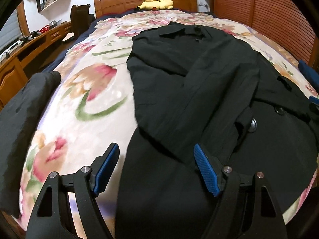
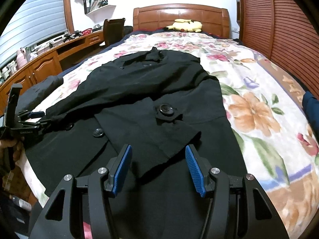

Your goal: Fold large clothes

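The large black buttoned coat [image 2: 159, 103] lies partly folded, sleeves crossed, on the floral bedspread [image 2: 259, 109]. Both the left gripper [image 1: 155, 159] and right gripper [image 2: 158, 159] hover released above its near hem; next, I judge, grasp that hem and fold it toward the far collar.

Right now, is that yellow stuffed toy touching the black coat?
Apart. The right wrist view shows the stuffed toy by the headboard, with flowered blanket between it and the coat.

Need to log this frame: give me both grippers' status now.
Left gripper: open, holding nothing, above the black coat.
Right gripper: open, holding nothing, above the same coat.
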